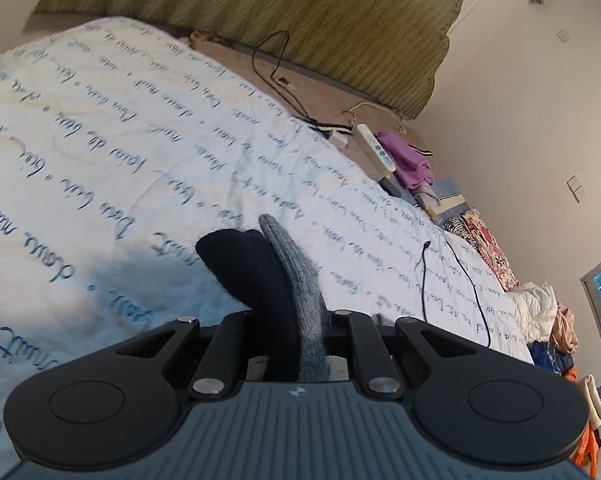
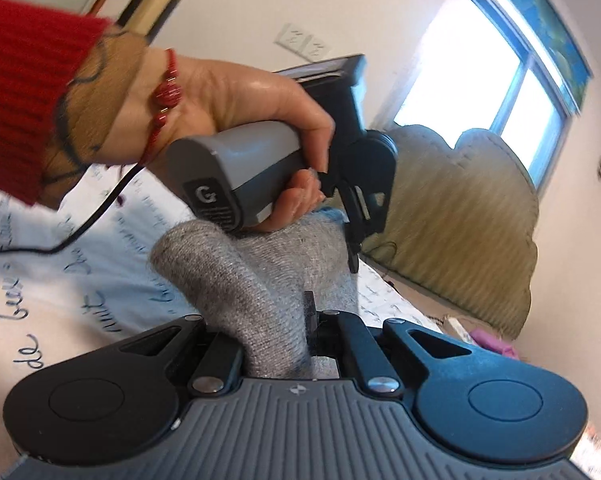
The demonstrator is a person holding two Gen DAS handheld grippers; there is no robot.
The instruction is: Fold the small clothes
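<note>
A knitted sock, grey with a dark navy end, is held between both grippers above the white bedspread. In the left wrist view my left gripper is shut on the sock; its navy toe sticks out forward, and the fingers are hidden by the fabric. In the right wrist view my right gripper is shut on the grey part of the sock. The left gripper, held by a hand, pinches the sock's far end.
The bedspread has blue script writing. A green padded headboard stands behind it. A black cable, a white remote, purple clothes and more piled clothes lie along the bed's far edge.
</note>
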